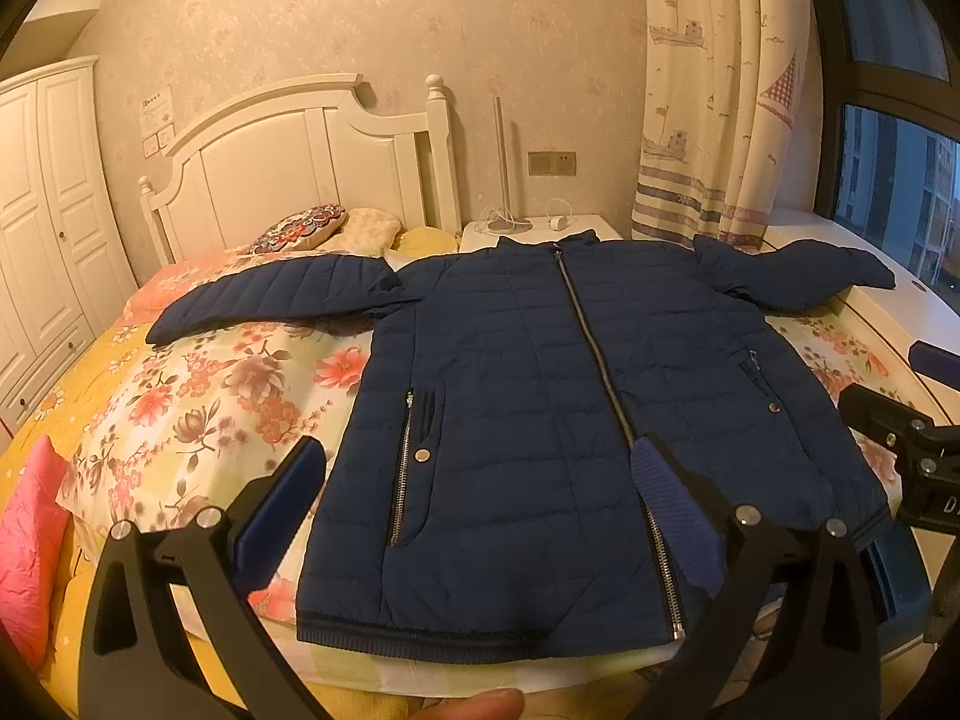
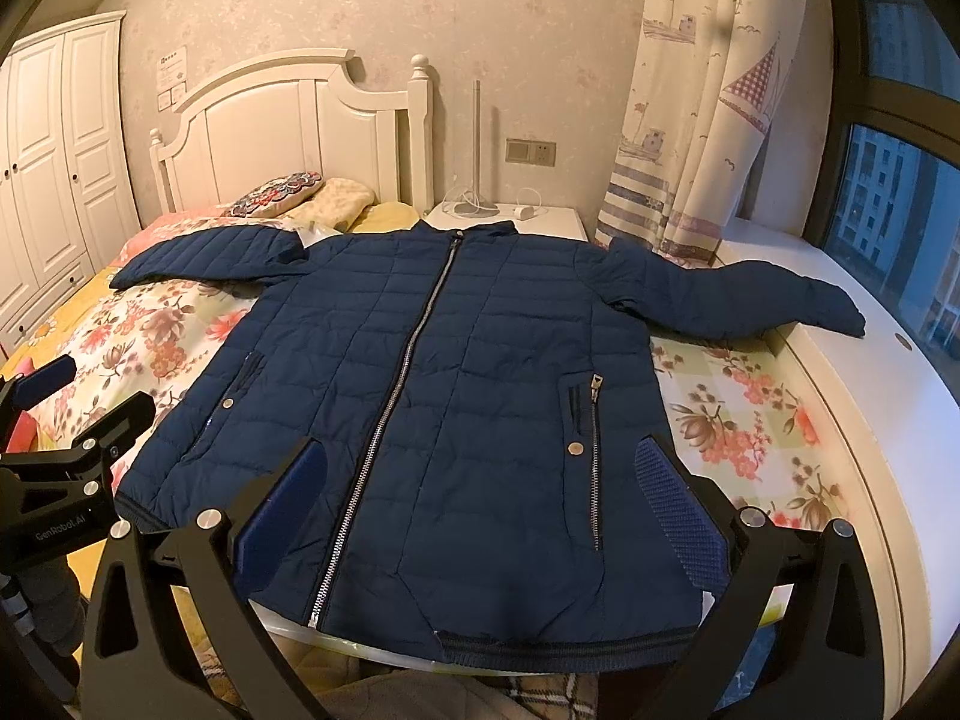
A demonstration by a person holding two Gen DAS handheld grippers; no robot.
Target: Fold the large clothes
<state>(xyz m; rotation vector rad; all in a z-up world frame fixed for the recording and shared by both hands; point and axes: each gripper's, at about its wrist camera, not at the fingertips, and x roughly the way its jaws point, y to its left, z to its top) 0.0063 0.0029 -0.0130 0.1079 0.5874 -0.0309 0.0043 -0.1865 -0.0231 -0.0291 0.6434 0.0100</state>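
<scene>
Where the left wrist camera looks, the jacket [image 1: 540,420] lies flat on the bed [image 1: 198,396], collar away, its hem nearest the spread, empty left gripper [image 1: 480,504]. From the right wrist, the right gripper [image 2: 486,498], also spread, hovers nearer the far-side sleeve [image 2: 750,297].

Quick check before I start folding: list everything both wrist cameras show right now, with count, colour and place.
jacket: one, navy, quilted, zipped, flat on the bed, sleeves spread
bedspread: one, floral on yellow, under the jacket
pillows: several, patterned and yellow, at the headboard
pink cushion: one, bed's near left edge
headboard: one, white, against the wall
wardrobe: one, white, far left
nightstand: one, white, with lamp base and cable
curtain: one, boat print, by the window
window ledge: one, white, right of the bed
left gripper: open, over the hem
right gripper: open, over the hem
</scene>
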